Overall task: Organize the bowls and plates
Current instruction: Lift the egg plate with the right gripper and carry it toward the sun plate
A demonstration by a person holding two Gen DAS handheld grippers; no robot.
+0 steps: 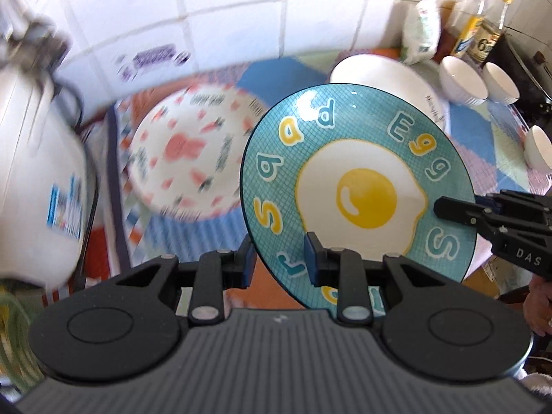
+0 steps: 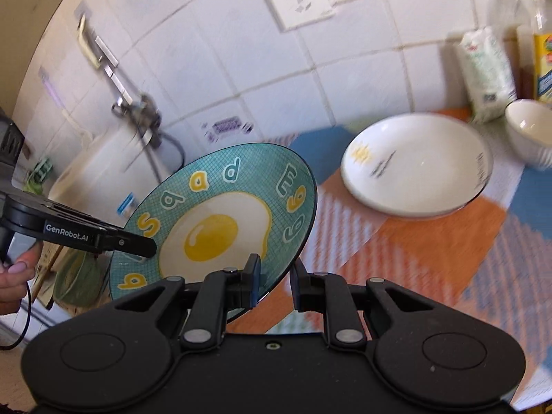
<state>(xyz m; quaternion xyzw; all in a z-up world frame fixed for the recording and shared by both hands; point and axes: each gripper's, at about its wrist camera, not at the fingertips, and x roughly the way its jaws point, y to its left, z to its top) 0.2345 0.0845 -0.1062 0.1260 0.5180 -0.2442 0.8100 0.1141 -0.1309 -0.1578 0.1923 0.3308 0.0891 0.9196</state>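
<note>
Two grippers: both clamp one plate at once, at opposite parts of its rim.
Teal egg plate (image 1: 358, 186): held tilted in the air above the patterned mat (image 1: 214, 238); fried-egg picture in the middle, letters round the border.
Left gripper (image 1: 281, 258): fingers clenched on the plate rim at about 7 o'clock of the plate in the left wrist view; one blue pad (image 1: 312, 258) lies on the printed face, the other finger sits behind the rim.
Right gripper (image 2: 274, 279): fingers grasping the plate rim at about 5 o'clock of the plate in the right wrist view, one finger on each side of the edge; in the left wrist view it enters from 3 o'clock with its tip over the egg white.
Rabbit plate (image 1: 183, 151): white with pink figures, flat on the mat at 9 o'clock of the teal plate, blurred.
White deep plate (image 2: 417, 165): on the mat at 2 o'clock of the teal plate in the right wrist view, well apart from it.
Small white bowls (image 1: 464, 81): two side by side at 1 o'clock in the left wrist view, a third near the right edge.
Bottles (image 1: 472, 24): stand against the tiled wall behind the bowls, beside a white bag (image 1: 422, 31).
Person's hand (image 2: 17, 276): holds the left gripper's handle at 9 o'clock of the right wrist view.
</note>
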